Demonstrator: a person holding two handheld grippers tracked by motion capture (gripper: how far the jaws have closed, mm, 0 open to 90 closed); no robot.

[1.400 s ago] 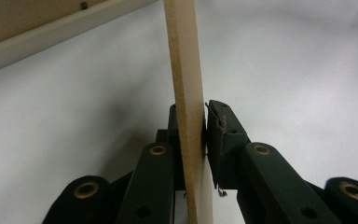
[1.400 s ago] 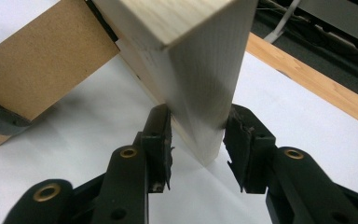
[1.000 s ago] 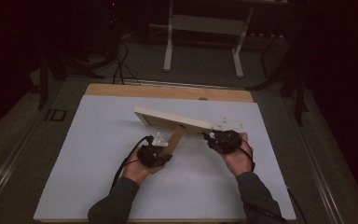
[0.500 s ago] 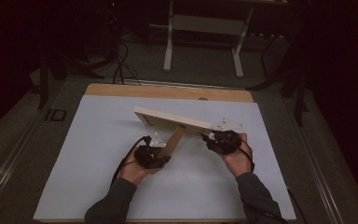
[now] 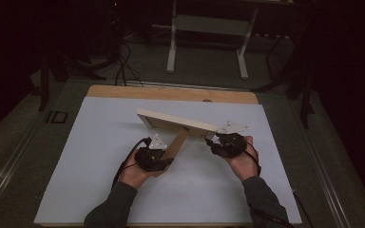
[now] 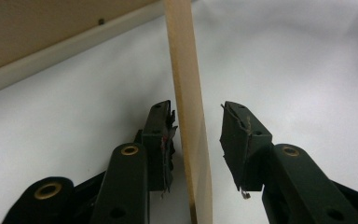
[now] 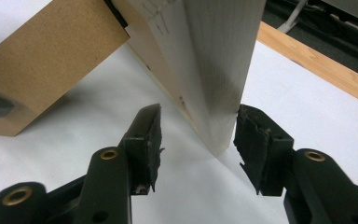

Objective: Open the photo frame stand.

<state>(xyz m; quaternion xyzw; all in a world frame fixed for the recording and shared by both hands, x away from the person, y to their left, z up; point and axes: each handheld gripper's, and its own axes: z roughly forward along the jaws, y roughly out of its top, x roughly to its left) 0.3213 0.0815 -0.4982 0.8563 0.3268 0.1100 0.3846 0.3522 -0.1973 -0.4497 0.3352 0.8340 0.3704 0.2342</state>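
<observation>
A pale wooden picture frame [image 5: 178, 123] stands tilted on the white mat, propped by its brown back stand [image 5: 177, 142]. My left gripper [image 5: 165, 160] straddles the stand [image 6: 186, 93]. Its jaws have just been opening, and in the left gripper view [image 6: 198, 126] a gap shows on the right side of the strip. My right gripper [image 5: 215, 140] sits at the frame's right corner [image 7: 219, 70]. Its jaws have also just been opening, and in the right gripper view [image 7: 198, 126] the left pad stands well off the corner.
The white mat [image 5: 100, 156] covers a table with a wooden far edge [image 5: 171, 92]. Beyond it on the dark floor are a metal stand [image 5: 206, 28] and cables [image 5: 121, 61]. The frame's brown backing [image 6: 37, 28] rises close ahead of the left gripper.
Both hands stay by the frame, and the frame keeps its tilt. The left hand has shifted only slightly.
</observation>
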